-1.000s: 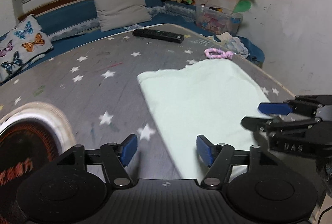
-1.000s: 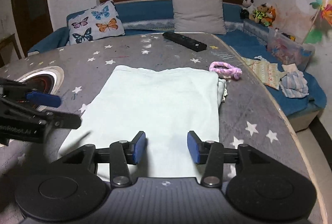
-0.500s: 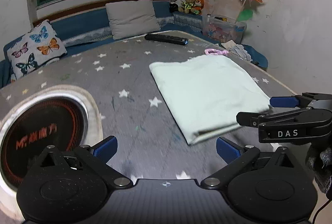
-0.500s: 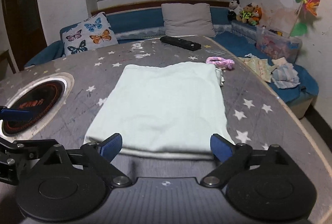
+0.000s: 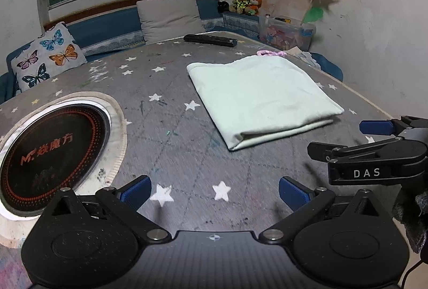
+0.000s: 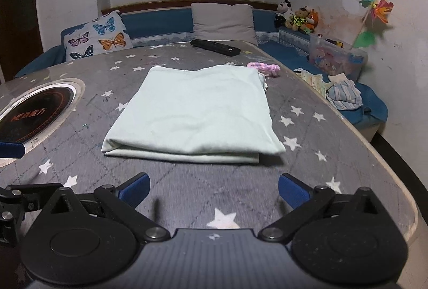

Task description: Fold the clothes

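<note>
A pale green cloth [image 5: 262,93] [image 6: 192,112] lies folded flat on the grey star-patterned table [image 6: 302,134], its folded edge toward me. My left gripper [image 5: 214,191] hovers open over bare table, short of the cloth's near left corner, with nothing between its blue pads. My right gripper [image 6: 214,187] sits just before the cloth's near edge; its jaws are opening and hold nothing. In the left wrist view the right gripper [image 5: 347,139] shows at the right, beside the cloth's near corner. The left gripper [image 6: 13,171] pokes in at the left edge of the right wrist view.
A round black cooktop [image 5: 53,144] is set into the table at the left. Beyond the cloth lie a black remote [image 6: 215,47] and a pink hair band [image 6: 263,68]. The table's rounded edge [image 6: 396,176] runs along the right, with loose clothes [image 6: 345,95] on the blue bench.
Both grippers have drawn back from the cloth toward the near side, and their jaws have spread wide. The cloth now lies free ahead of them.
</note>
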